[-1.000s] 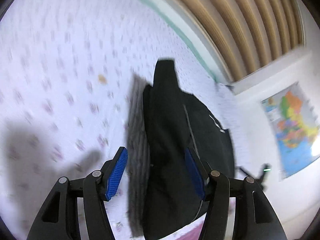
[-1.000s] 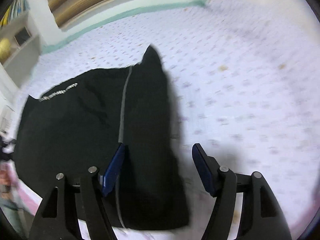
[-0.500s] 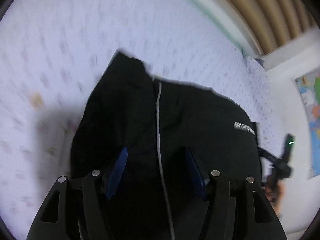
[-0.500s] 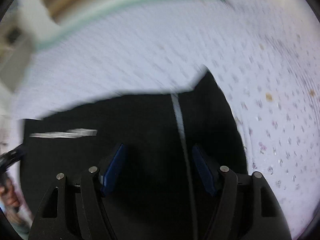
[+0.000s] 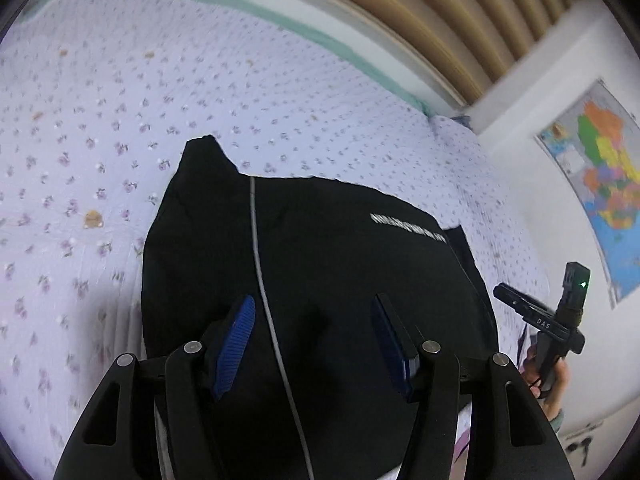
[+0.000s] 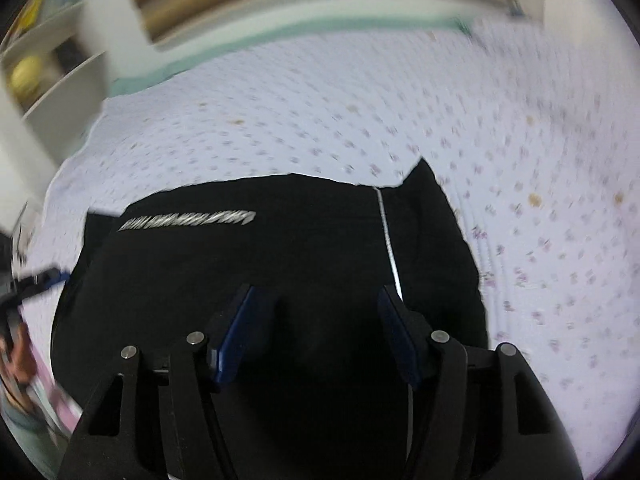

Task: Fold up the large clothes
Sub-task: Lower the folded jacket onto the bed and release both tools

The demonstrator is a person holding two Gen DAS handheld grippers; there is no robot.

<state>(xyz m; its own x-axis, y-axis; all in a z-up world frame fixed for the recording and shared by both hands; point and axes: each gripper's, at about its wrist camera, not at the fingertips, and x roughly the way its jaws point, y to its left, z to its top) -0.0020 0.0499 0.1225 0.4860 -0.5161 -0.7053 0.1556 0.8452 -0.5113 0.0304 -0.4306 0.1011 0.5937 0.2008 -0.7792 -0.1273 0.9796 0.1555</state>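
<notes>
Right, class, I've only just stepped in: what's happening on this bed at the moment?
A person with a handheld gripper in each hand is folding a black garment that lies on a floral bedsheet. Both sides look folded in, leaving a compact shape with a pale stripe and a line of white lettering on top. The left gripper hangs over the garment with nothing between its pads. The right gripper hangs over it too, jaws opening, gripping nothing.

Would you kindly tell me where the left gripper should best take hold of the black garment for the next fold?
Probably the pointed corner of the black garment at its far left, coming from the open floral bedsheet side. That corner juts beyond the straight far edge, a thin free tip; the rest lies flat. The left gripper hangs open above the cloth.
</notes>
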